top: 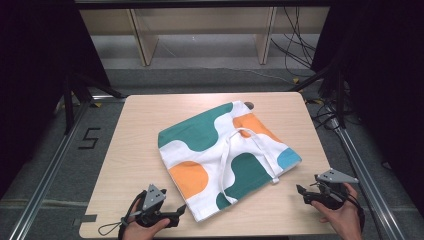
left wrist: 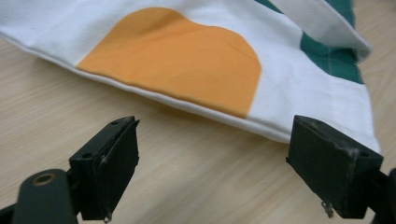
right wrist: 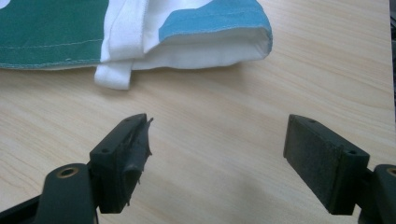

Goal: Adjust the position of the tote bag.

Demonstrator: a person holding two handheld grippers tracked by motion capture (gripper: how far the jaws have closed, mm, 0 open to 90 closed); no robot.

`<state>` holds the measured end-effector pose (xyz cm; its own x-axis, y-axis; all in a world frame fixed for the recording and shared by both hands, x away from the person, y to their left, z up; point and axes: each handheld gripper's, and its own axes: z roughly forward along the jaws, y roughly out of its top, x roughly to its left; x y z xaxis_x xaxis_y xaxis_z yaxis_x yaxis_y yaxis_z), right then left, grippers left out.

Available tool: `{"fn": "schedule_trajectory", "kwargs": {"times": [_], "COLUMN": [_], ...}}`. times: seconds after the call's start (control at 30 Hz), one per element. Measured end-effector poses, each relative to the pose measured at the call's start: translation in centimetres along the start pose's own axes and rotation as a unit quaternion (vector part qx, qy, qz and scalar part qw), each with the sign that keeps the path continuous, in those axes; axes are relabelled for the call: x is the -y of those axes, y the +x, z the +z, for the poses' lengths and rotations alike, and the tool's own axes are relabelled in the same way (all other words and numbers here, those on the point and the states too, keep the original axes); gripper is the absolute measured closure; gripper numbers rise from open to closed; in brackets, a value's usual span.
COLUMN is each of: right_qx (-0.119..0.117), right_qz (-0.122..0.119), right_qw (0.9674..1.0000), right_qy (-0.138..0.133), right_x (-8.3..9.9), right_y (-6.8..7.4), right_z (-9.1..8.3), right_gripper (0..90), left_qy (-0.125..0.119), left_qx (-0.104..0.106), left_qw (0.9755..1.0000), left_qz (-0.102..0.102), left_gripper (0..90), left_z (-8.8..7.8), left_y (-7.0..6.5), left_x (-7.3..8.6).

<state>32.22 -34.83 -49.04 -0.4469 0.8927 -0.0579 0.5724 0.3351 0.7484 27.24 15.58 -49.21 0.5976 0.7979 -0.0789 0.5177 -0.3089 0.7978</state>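
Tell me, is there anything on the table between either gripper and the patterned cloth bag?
Nothing visible is. The left gripper, jaws open, sits just short of the cloth bag, near its corner with the orange patch. Bare table lies between the open right gripper and the bag's blue corner.

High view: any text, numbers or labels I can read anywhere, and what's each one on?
"5": a black mark on the grey floor left of the table.
The patterned bag carries colour shapes and no lettering in the high view or either gripper view.
No readable marking on the left gripper or right gripper.
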Motion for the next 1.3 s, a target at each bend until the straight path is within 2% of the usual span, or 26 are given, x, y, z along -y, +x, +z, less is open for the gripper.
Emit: {"fn": "schedule_trajectory", "kwargs": {"times": [0.03, 0.07, 0.1, 0.13, 0.27, 0.3, 0.4, 0.43, 0.53, 0.57, 0.67, 0.73, 0.77, 0.8, 0.83, 0.9, 0.93, 0.97, 1.0, 1.03, 1.07, 1.1, 1.13, 1.17, 1.23, 1.3], "right_qx": [0.004, -0.006, -0.006, -0.002, -0.004, -0.008, -0.008, 0.002, -0.001, 0.001, -0.002, -0.006, -0.008, -0.008, -0.008, -0.007, -0.002, -0.009, -0.004, -0.008, -0.012, -0.005, -0.005, -0.015, -0.019, -0.016], "right_qz": [-0.004, 0.009, 0.016, 0.006, 0.009, 0.018, 0.014, -0.002, 0.009, -0.007, 0.011, 0.006, -0.013, -0.015, 0.005, 0.006, -0.004, 0.006, 0.000, 0.010, 0.007, -0.001, -0.001, 0.015, 0.014, 0.016], "right_qw": [1.0000, 0.9999, 0.9998, 1.0000, 0.9999, 0.9997, 0.9998, 1.0000, 0.9999, 1.0000, 0.9999, 0.9999, 0.9999, 0.9999, 0.9999, 0.9999, 1.0000, 0.9999, 1.0000, 0.9999, 0.9998, 1.0000, 1.0000, 0.9997, 0.9996, 0.9996], "right_qy": [-0.002, 0.006, 0.008, 0.005, 0.006, 0.011, 0.008, 0.000, 0.006, -0.001, 0.007, 0.009, -0.002, -0.004, 0.007, 0.010, 0.004, 0.011, 0.007, 0.011, 0.013, 0.007, 0.007, 0.014, 0.016, 0.015], "right_x": [0.0, 0.0, 0.0, 0.0, 0.0, -0.1, -0.1, 0.0, -0.1, 0.0, -0.1, 0.0, 0.0, 0.0, 0.0, 0.0, 0.1, 0.0, 0.0, -0.1, 0.0, 0.0, 0.0, -0.1, -0.1, -0.1], "right_y": [-0.1, 0.0, 0.0, -0.1, 0.0, 0.1, 0.0, -0.1, -0.1, -0.3, -0.1, -0.1, -0.3, -0.4, -0.2, -0.1, -0.2, -0.1, -0.2, -0.1, -0.1, -0.2, -0.2, 0.0, 0.0, 0.0], "right_z": [0.0, 0.0, 0.0, 0.0, 0.1, 0.0, 0.0, 0.1, 0.1, 0.2, 0.1, 0.3, 0.4, 0.4, 0.2, 0.3, 0.3, 0.3, 0.3, 0.3, 0.4, 0.4, 0.4, 0.3, 0.3, 0.3], "right_gripper": [23.5, 23.5, 23.5, 23.5, 23.5, 23.5, 23.5, 23.5, 23.5, 23.5, 23.5, 23.5, 23.5, 23.5, 23.5, 23.5, 23.5, 23.5, 23.5, 23.6, 23.7, 23.8, 23.8, 23.9, 23.9, 24.1], "left_qy": [-0.003, -0.004, 0.002, 0.004, 0.010, 0.008, 0.001, 0.004, 0.004, 0.008, 0.013, 0.015, 0.011, 0.014, 0.028, 0.023, 0.023, 0.037, 0.037, 0.043, 0.040, 0.044, 0.044, 0.052, 0.053, 0.055], "left_qx": [0.004, 0.009, 0.012, 0.013, 0.021, 0.022, 0.030, 0.029, 0.036, 0.030, 0.027, 0.022, 0.032, 0.027, 0.035, 0.028, 0.028, 0.021, 0.021, 0.008, 0.003, -0.004, -0.004, -0.014, -0.018, -0.016], "left_qw": [1.0000, 0.9999, 0.9999, 0.9998, 0.9993, 0.9993, 0.9992, 0.9990, 0.9983, 0.9982, 0.9973, 0.9964, 0.9962, 0.9955, 0.9941, 0.9936, 0.9936, 0.9914, 0.9914, 0.9860, 0.9860, 0.9840, 0.9840, 0.9822, 0.9820, 0.9799], "left_qz": [-0.002, -0.002, 0.012, 0.014, 0.029, 0.029, 0.027, 0.033, 0.046, 0.051, 0.067, 0.080, 0.080, 0.089, 0.099, 0.107, 0.107, 0.124, 0.124, 0.161, 0.162, 0.172, 0.172, 0.180, 0.180, 0.191], "left_gripper": [15.1, 15.1, 15.1, 15.1, 15.1, 15.1, 15.3, 15.3, 15.5, 15.5, 15.5, 15.5, 15.5, 15.7, 15.8, 15.8, 16.0, 16.8, 17.8, 18.7, 19.5, 21.0, 23.1, 23.4, 25.5, 28.6], "left_z": [0.1, 0.3, 0.3, 0.4, 0.6, 0.7, 1.0, 1.1, 1.3, 1.3, 1.2, 1.4, 1.5, 1.7, 1.6, 2.2, 2.2, 2.4, 2.4, 2.7, 3.0, 3.2, 3.2, 3.6, 3.9, 4.2], "left_y": [-0.4, -0.7, -0.9, -1.2, -2.2, -2.5, -3.0, -3.4, -4.0, -4.2, -5.1, -5.6, -5.9, -6.2, -6.3, -6.6, -6.6, -6.9, -6.9, -6.8, -6.8, -6.8, -6.8, -6.8, -7.0, -7.2], "left_x": [0.0, 0.0, 0.0, 0.0, -0.1, -0.1, -0.1, -0.2, -0.2, -0.2, -0.4, -0.5, -0.5, -0.5, -0.6, -0.5, -0.5, -0.7, -0.7, -0.9, -0.9, -1.0, -1.0, -0.9, -0.9, -0.8]}}
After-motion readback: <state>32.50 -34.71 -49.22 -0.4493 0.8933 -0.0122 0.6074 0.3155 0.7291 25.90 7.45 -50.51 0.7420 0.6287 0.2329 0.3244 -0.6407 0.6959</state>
